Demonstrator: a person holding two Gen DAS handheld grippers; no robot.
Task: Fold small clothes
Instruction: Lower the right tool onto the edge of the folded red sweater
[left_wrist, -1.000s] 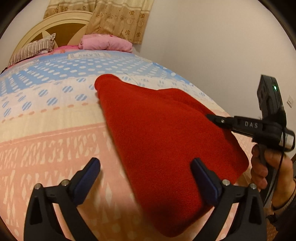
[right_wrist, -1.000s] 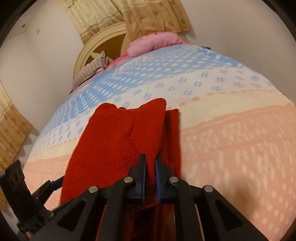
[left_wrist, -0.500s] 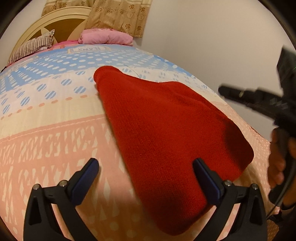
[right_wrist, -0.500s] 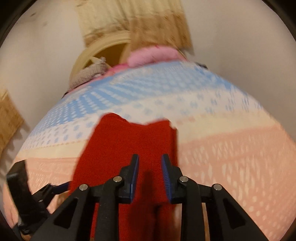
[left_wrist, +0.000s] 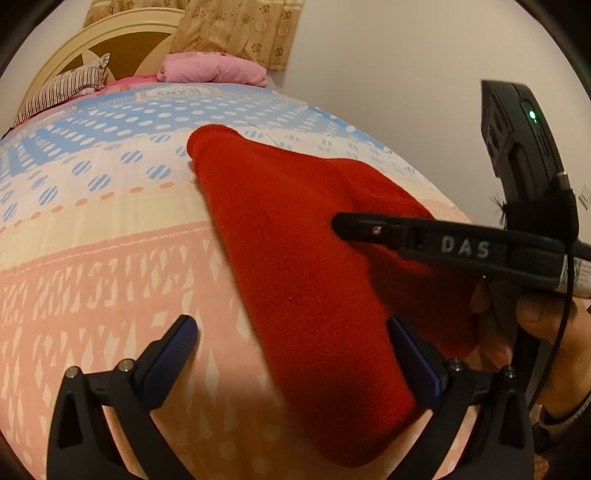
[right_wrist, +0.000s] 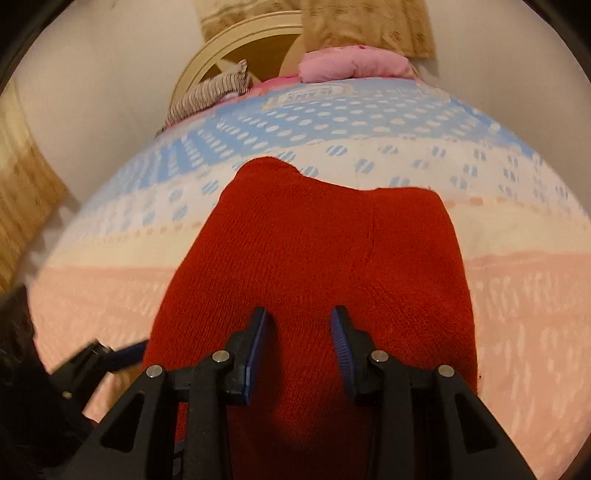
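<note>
On the patterned bedspread (right_wrist: 517, 295), a folded, fuzzy red knit garment (right_wrist: 314, 258).

- A red knitted garment (left_wrist: 314, 266) lies folded on a bedspread (left_wrist: 110, 258) patterned in pink, cream and blue.
- The left gripper (left_wrist: 291, 350) hangs over the garment's near edge, jaws wide apart and empty.
- The right gripper (left_wrist: 343, 225) reaches in from the right above the garment, held by a hand (left_wrist: 535, 325).
- A pink pillow (left_wrist: 210, 70) and a striped pillow (left_wrist: 62, 88) sit by the headboard (left_wrist: 122, 40).
</note>
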